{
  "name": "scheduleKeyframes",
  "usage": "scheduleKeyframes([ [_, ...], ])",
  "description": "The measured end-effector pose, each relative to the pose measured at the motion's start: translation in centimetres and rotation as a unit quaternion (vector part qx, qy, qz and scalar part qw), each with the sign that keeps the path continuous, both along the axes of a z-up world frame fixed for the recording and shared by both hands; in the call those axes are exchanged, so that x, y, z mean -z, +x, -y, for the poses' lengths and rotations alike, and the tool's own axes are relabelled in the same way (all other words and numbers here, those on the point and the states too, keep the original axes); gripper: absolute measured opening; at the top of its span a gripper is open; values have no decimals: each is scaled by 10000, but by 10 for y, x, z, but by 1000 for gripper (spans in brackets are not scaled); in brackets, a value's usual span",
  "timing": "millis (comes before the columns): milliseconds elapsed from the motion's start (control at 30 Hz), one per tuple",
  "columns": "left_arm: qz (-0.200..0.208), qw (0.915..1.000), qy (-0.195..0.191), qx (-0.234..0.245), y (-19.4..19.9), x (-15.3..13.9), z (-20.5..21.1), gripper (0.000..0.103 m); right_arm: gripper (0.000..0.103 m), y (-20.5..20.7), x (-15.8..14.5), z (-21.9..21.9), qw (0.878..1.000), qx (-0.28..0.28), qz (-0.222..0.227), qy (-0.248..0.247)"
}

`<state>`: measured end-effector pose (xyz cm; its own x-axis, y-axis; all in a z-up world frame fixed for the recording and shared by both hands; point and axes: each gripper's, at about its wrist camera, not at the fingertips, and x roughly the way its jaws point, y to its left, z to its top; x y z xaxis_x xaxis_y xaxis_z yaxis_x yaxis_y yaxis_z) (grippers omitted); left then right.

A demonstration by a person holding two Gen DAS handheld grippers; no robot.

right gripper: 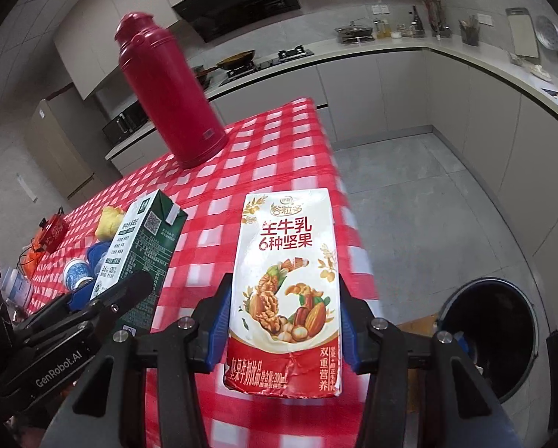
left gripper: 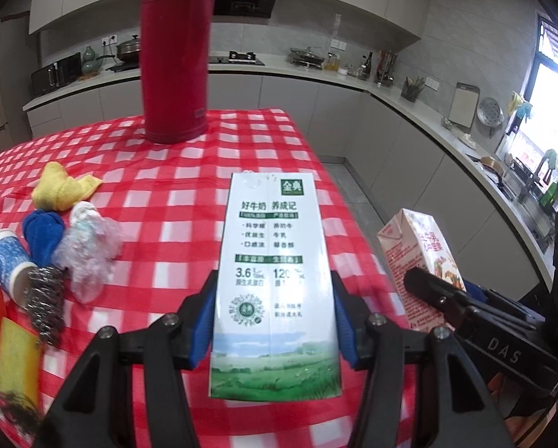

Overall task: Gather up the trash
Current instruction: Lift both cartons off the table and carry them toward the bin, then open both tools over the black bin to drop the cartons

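Observation:
My left gripper (left gripper: pixel 275 298) is shut on a white and green milk carton (left gripper: pixel 275 261) and holds it above the red checked tablecloth (left gripper: pixel 189 186). My right gripper (right gripper: pixel 284 298) is shut on a red and white nut milk carton (right gripper: pixel 286 268) over the table's right edge. Each carton shows in the other view: the nut carton (left gripper: pixel 417 246) at the right, the green carton (right gripper: pixel 140 254) at the left. A black trash bin (right gripper: pixel 491 336) stands open on the floor at the lower right.
A tall red thermos (left gripper: pixel 174 59) stands at the table's far end. At the left lie a yellow cloth (left gripper: pixel 62 186), a blue cloth (left gripper: pixel 41 235), a crumpled plastic bottle (left gripper: pixel 88 250), a paper cup (left gripper: pixel 8 265), a steel scourer (left gripper: pixel 45 302) and a yellow sponge (left gripper: pixel 17 362).

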<state>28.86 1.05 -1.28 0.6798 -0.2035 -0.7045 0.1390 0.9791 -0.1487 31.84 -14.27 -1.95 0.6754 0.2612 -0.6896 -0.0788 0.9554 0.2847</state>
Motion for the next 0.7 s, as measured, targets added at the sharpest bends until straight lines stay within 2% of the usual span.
scheduleKeyframes([
  [400, -60, 9981, -66, 608, -7, 1, 78, 56, 51, -31, -2, 84, 9981, 617, 22, 18],
  [700, -305, 9920, -218, 1208, -7, 13, 151, 56, 51, -57, 13, 160, 9928, 1188, -144, -21],
])
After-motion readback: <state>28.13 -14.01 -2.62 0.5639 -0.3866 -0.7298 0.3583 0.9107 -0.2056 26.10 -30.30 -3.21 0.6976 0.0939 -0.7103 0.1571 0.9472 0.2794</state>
